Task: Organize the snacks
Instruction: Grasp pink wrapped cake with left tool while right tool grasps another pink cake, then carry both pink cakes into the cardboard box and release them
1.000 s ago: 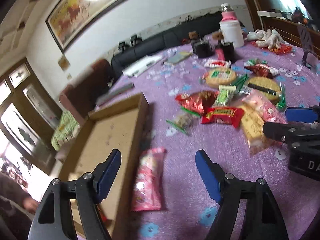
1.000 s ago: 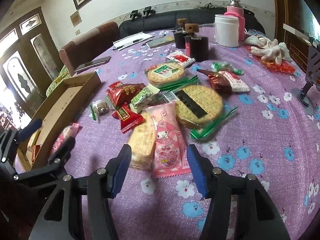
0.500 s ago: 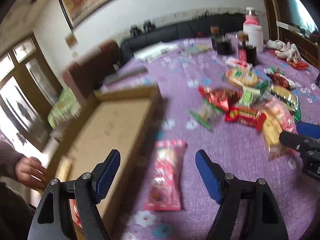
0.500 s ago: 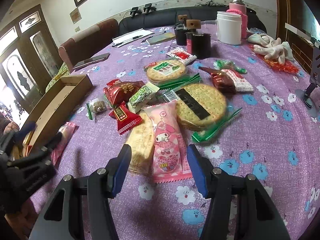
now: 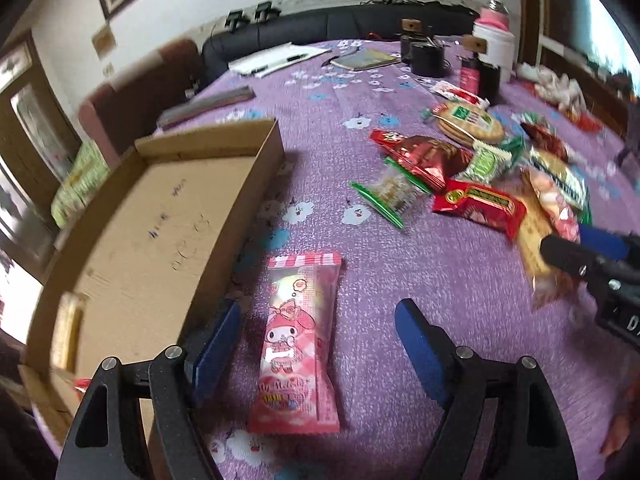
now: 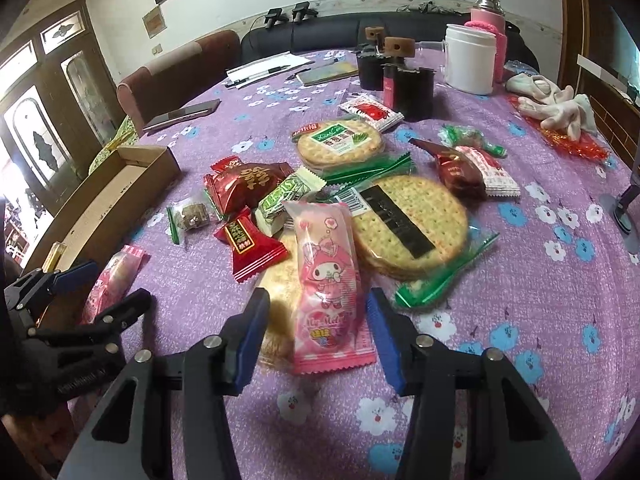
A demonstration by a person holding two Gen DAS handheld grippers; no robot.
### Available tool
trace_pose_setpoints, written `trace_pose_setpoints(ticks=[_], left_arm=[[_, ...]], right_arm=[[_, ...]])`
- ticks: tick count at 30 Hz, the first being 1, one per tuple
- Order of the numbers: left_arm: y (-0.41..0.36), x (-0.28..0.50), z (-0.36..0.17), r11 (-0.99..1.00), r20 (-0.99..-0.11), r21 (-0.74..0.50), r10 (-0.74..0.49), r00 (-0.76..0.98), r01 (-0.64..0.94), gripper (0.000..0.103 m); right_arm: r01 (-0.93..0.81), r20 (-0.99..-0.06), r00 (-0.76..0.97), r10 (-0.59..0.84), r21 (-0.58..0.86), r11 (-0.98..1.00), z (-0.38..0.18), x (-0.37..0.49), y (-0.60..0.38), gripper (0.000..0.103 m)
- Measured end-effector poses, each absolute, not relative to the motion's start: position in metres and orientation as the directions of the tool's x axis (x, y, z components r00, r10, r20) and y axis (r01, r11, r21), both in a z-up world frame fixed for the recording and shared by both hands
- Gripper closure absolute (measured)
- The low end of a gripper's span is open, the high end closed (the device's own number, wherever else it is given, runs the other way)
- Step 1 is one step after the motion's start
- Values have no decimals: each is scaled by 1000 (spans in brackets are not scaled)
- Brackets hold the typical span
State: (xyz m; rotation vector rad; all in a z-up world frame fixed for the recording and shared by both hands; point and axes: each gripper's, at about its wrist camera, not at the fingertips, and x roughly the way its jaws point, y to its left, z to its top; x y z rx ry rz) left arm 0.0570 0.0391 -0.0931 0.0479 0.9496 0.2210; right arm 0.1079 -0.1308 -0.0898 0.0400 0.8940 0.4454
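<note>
Both grippers spread wide: left gripper (image 5: 316, 344) straddles pink cartoon-print plastic snack packet (image 5: 298, 340), brown cardboard tray (image 5: 260, 168) at 10 o'clock awaiting it; right gripper (image 6: 316, 336) frames its twin (image 6: 328, 276).

**Soft daylight, fisheye warp, motion blur on the left wrist view**

Lit evenly by daylight from blown-out windows at the left edge and upper right. Faint shadows under the wrappers; glare on the pink snack packet (image 5: 296, 344). Heavily curved toward dark corners. Smeared on the left wrist view, sharper on the right.
</note>
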Motion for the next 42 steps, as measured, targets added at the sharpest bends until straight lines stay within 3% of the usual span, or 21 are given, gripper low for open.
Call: trace_pose_setpoints(ticks=[6,8,11,14,15,17,28,42], left_arm=[[42,54,-93,975,-804,131,211,555,-180,19],[43,54,-93,976,-808,128,206,552,-176,19],[46,57,-93,981,-807,101,177,563,-163,21],[48,57,-91,990,-808,57,120,577,-126,54],[49,56,-89,990,-802,67,126,584,-121,77],[57,54,-88,995,-809,-30,31,587,-94,78],[56,24,-55,993,-732,-115,-64,679,-31,80],[131,-9,-21,966,-649,-61,153,746,-251,79]], right_arm=[[-353,-744,540,394,224,908,-90,113,-131,59],[-362,-740,533,410,238,901,-90,113,-131,67],[-363,-732,529,430,263,894,-89,111,-132,69],[-362,-707,542,453,290,886,-83,103,-137,69],[-364,-700,549,457,292,885,-80,100,-139,69],[-365,-683,561,468,303,880,-74,94,-143,69],[-379,-618,595,514,348,857,-48,72,-157,69],[-532,-638,578,510,180,827,-23,49,-60,69]])
